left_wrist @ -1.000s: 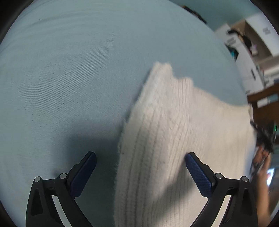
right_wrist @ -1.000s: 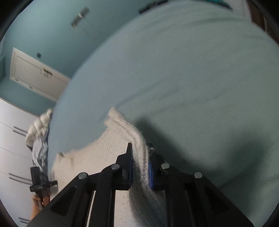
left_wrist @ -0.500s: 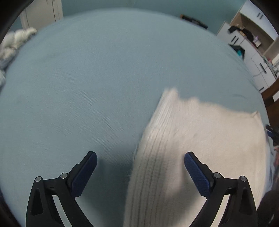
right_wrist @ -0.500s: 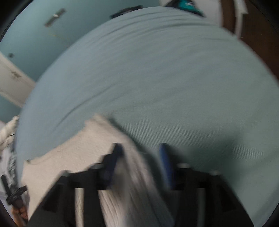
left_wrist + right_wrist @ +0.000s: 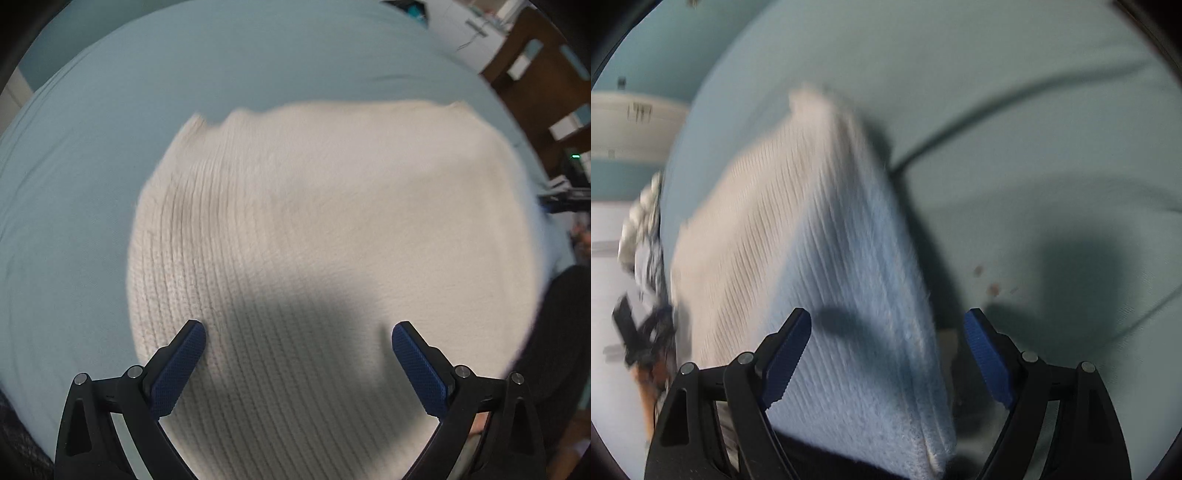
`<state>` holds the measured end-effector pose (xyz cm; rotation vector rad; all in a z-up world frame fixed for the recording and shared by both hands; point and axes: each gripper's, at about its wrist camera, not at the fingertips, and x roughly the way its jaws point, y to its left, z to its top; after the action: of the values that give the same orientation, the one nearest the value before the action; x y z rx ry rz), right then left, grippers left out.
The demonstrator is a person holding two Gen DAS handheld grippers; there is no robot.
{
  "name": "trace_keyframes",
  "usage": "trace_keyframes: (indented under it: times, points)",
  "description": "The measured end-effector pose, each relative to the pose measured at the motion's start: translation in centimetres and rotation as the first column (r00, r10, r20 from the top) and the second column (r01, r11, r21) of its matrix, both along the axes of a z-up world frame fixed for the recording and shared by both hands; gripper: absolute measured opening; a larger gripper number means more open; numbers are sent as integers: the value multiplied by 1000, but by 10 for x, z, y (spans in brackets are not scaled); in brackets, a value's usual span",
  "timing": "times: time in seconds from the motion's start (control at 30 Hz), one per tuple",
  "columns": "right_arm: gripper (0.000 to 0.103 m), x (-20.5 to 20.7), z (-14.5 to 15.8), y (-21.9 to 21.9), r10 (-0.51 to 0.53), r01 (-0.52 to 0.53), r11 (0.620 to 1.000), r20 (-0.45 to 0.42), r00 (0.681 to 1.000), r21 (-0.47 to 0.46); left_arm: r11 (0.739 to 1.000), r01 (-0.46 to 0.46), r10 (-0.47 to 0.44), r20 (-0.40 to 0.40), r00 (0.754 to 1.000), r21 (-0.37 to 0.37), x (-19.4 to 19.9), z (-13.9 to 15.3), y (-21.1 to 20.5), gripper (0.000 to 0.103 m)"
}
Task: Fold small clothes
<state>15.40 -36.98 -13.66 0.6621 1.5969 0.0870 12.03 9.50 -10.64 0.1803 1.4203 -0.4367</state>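
A cream ribbed knit garment [image 5: 314, 229] lies folded on the light blue bed sheet [image 5: 74, 184]. My left gripper [image 5: 297, 334] is open and empty, hovering above the garment's near part. In the right wrist view the same garment [image 5: 820, 258] lies on the sheet [image 5: 1034, 147], blurred by motion. My right gripper [image 5: 886, 325] is open, its blue pads [image 5: 786, 354] wide apart above the garment's near end.
A brown wooden chair [image 5: 546, 81] stands past the bed's far right edge. A pile of other clothes [image 5: 642, 221] sits at the bed's left edge by a white cabinet [image 5: 613, 129]. A dark crease [image 5: 997, 110] runs across the sheet.
My right gripper has opened and let go of the garment's edge, and has pulled back. My left gripper has swung right, so that it is over the garment.
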Motion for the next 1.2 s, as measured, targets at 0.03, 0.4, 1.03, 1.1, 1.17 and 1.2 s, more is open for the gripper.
trace_keyframes:
  times: [0.03,0.4,1.03,1.1,1.17,1.2]
  points:
    - [69,2,-5,7,30,-29,999,-27,999,33,1000,-6,7,-14,1000,30,1,-9,1,102]
    - [8,-47,-10,-35,-11,11,1000,52,999,15,993,-106,108,-45,993,53,20,-34,51,103]
    - [80,-68,65,-43,-392,375,916,125,911,141,952,-304,305,72,950,-22,30,124,65,103]
    - [80,-63,67,-10,-398,374,906,100,912,198,944,-318,323,45,945,-90,13,140,62,103]
    - [80,-64,63,0,-378,352,903,69,923,247,934,-325,328,-3,945,-150,2,153,56,103]
    - [80,-64,62,8,-368,340,901,60,928,267,926,-334,335,-25,942,-175,-5,157,51,103]
